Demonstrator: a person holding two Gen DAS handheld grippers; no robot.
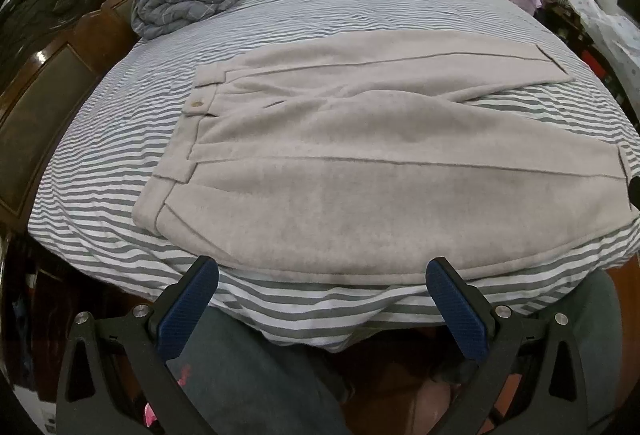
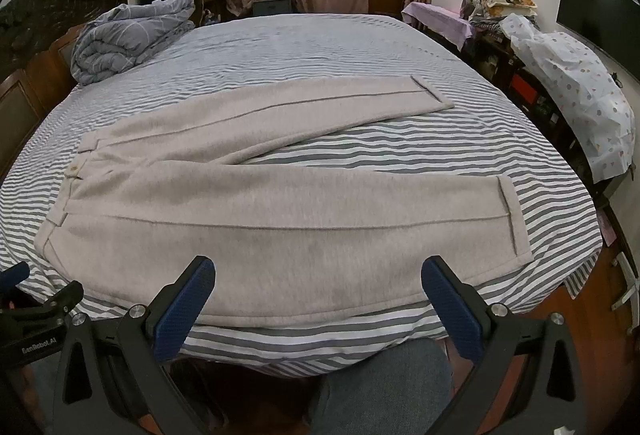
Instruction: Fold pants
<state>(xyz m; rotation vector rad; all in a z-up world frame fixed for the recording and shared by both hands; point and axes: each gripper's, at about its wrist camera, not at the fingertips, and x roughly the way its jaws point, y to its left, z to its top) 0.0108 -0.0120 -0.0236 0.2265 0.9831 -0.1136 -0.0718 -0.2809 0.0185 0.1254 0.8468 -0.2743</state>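
Note:
Light grey pants (image 1: 340, 163) lie flat on the striped bed (image 1: 320, 11), waistband to the left, both legs spread apart toward the right. They also show in the right wrist view (image 2: 248, 207), with the near cuff (image 2: 514, 219) and the far cuff (image 2: 432, 91). My left gripper (image 1: 322, 271) is open and empty, just short of the near edge of the pants. My right gripper (image 2: 318, 269) is open and empty, its fingertips over the near leg's lower edge. The left gripper's body (image 2: 36, 307) shows at the lower left of the right wrist view.
A rolled blue-grey quilt (image 2: 128, 35) lies at the bed's far left by the dark wooden headboard (image 1: 48, 47). Cluttered furniture with a patterned bag (image 2: 576, 103) stands along the right side. The person's legs (image 1: 248, 375) are below the bed's near edge.

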